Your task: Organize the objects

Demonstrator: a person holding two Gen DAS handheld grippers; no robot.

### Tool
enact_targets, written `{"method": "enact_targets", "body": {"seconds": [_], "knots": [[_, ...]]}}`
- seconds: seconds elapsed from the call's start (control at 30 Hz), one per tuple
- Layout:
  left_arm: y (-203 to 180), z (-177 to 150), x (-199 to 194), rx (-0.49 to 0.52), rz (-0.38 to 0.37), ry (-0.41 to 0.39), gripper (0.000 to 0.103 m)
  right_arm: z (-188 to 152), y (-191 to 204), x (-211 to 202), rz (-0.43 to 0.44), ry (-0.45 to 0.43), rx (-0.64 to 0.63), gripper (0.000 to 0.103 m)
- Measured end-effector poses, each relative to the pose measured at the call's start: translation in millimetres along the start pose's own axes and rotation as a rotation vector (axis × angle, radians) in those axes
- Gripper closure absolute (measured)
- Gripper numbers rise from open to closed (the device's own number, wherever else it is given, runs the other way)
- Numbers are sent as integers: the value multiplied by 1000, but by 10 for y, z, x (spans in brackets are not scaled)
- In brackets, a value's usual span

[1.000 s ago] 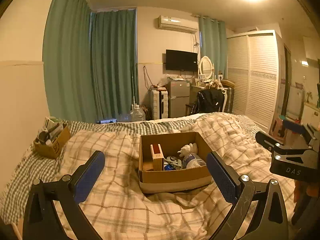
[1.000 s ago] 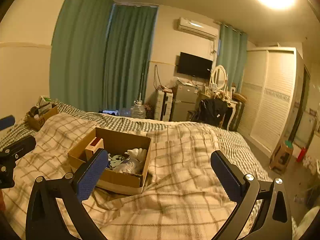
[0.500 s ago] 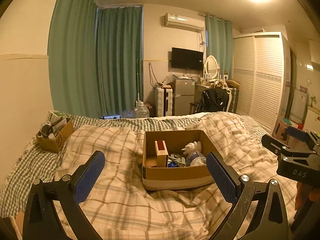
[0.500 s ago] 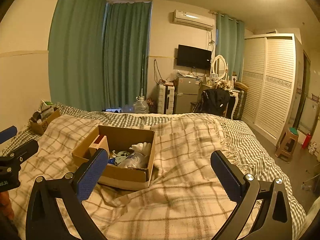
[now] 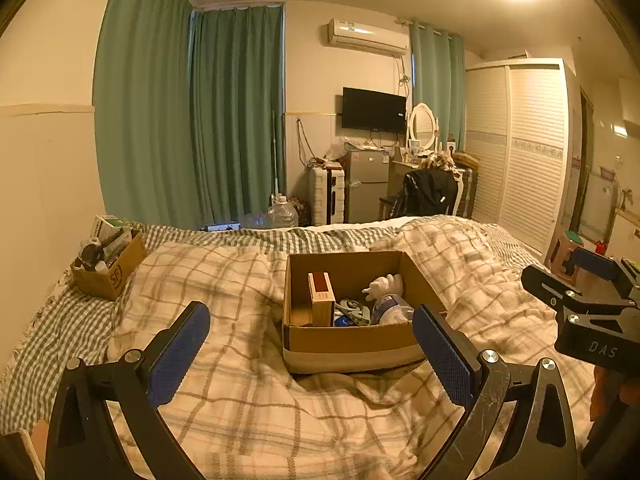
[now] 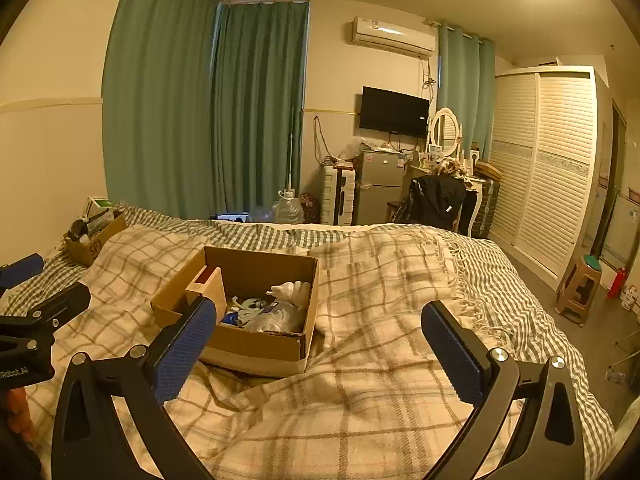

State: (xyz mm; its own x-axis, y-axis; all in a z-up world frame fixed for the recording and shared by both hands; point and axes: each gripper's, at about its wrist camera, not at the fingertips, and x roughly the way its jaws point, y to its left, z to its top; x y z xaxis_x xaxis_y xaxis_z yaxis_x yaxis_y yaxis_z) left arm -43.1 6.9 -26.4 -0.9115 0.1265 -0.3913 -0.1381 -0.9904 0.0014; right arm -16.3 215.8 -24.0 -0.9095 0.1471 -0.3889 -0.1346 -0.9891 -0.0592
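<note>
Two grippers hover over the bed, and we see both with fingers spread wide and nothing between them. In the left wrist view, the left gripper (image 5: 310,350) frames the open cardboard box (image 5: 352,344), which lies just beyond the fingertips, closer to the right finger (image 5: 442,354) than to the left. Inside it stand a small wooden block (image 5: 321,300), a white figure (image 5: 383,286) and a crumpled plastic bottle (image 5: 390,312). In the right wrist view, the right gripper (image 6: 320,354) sits off to the side, so the box lies ahead of its left finger (image 6: 184,350), while only the plaid blanket (image 6: 380,380) lies between the fingers. The right gripper shows at the right edge of the left view. A smaller cardboard box (image 5: 110,270) of odds and ends rests well apart near the wall, on the green checked sheet (image 5: 52,332).
</note>
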Motion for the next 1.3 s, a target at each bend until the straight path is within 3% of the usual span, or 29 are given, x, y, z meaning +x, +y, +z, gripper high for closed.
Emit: {"method": "enact_targets", "body": {"seconds": [1.03,1.3], "knots": [[-51,-9,-26,9,5,11,0,-34,68,8,4,14,-14,0],[24,-7,-10,-51,-7,8,0,-33,72,20,0,16,-19,0]]}}
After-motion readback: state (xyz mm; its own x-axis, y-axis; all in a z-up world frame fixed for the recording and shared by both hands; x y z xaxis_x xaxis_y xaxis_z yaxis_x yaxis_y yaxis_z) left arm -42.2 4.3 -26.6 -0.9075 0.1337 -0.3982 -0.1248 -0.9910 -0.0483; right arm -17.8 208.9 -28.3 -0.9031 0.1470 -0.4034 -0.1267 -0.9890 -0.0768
